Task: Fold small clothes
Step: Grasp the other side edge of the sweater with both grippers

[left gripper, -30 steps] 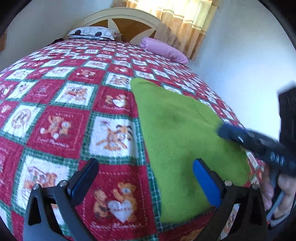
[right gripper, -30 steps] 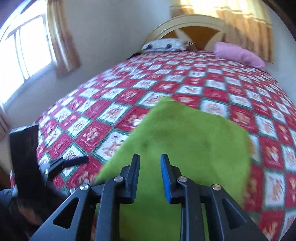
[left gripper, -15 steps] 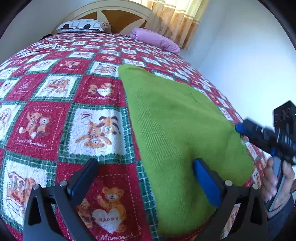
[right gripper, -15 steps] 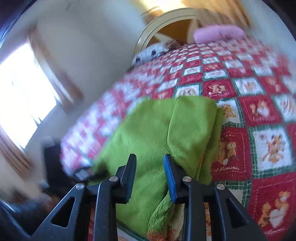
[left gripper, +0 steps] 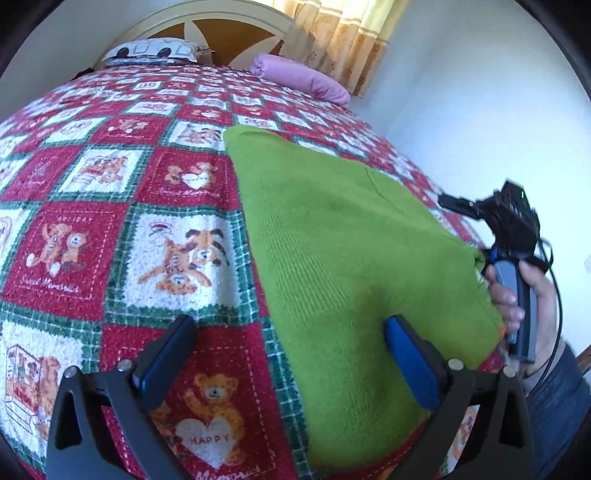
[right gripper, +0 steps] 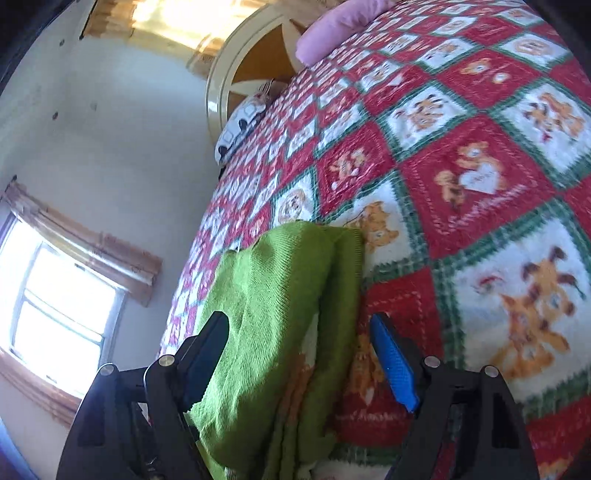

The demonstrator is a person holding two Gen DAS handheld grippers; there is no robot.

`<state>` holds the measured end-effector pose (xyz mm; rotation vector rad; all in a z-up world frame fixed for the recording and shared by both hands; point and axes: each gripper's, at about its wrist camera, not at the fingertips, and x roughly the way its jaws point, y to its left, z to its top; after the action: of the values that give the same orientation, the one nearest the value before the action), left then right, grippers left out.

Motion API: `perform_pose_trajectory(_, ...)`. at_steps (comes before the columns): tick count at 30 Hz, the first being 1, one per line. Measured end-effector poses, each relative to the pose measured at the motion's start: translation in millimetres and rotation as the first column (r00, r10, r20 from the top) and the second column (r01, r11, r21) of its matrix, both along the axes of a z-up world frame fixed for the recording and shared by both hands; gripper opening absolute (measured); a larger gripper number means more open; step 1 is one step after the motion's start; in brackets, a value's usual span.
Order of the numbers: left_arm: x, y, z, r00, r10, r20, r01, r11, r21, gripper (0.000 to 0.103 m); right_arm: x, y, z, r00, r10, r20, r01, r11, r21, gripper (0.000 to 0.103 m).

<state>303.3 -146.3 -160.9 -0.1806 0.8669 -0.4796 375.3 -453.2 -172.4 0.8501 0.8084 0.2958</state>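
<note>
Green garment (left gripper: 332, 258) lies lengthwise on bed (left gripper: 110, 221); right hand-held gripper (right gripper: 299, 354), jaws apart, straddles its edge; left hand-held gripper (left gripper: 288, 354) gapes alongside.

Cloth over most of the scene; hard plastic on the tools.
Green garment (left gripper: 343, 266): ribbed knit, matt, slightly fuzzy. Bedspread (left gripper: 110, 221): thick fleecy cloth, napped, printed checks. Left gripper (left gripper: 291, 354) and right gripper (right gripper: 299, 354): matt black plastic with silvery metal screws; inner pads blue, finely ridged. Headboard (left gripper: 207, 26): glossy cream frame, brown panels. Pink pillow (left gripper: 303, 77): smooth cloth.
</note>
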Motion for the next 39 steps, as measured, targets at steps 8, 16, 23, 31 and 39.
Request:
perform_pose_trajectory(8,-0.9,-9.1,-1.5,1.0,-0.015,0.009,0.014,0.998,0.065,0.103,41.0,15.0,-0.5,0.999,0.031,-0.01,-0.032,0.995,-0.096,0.079)
perform_pose_trajectory(16,1.2,-7.8,-2.2,1.0,-0.016,0.003,0.016,0.999,0.049,0.103,58.7,23.2,-6.7,0.995,0.1,0.024,-0.097,0.991,-0.094,0.062)
perform_pose_trajectory(23,2.8,-12.1,-2.1,1.0,-0.02,0.005,0.019,0.997,0.074,0.103,54.7,-0.1,-28.7,1.0,0.007,0.017,-0.007,1.0,0.018,0.033)
perform_pose_trajectory(31,-1.0,-25.5,-1.5,0.998,-0.066,0.016,0.064,0.993,0.101,0.09,51.3,13.6,-22.6,0.999,0.029,0.04,-0.025,0.996,-0.09,0.027)
perform_pose_trajectory(39,-10.5,-33.6,4.3,0.994,-0.092,0.056,0.084,0.987,0.135,0.075,49.9,21.4,-18.5,0.999,0.021,0.049,-0.014,0.989,-0.148,0.027)
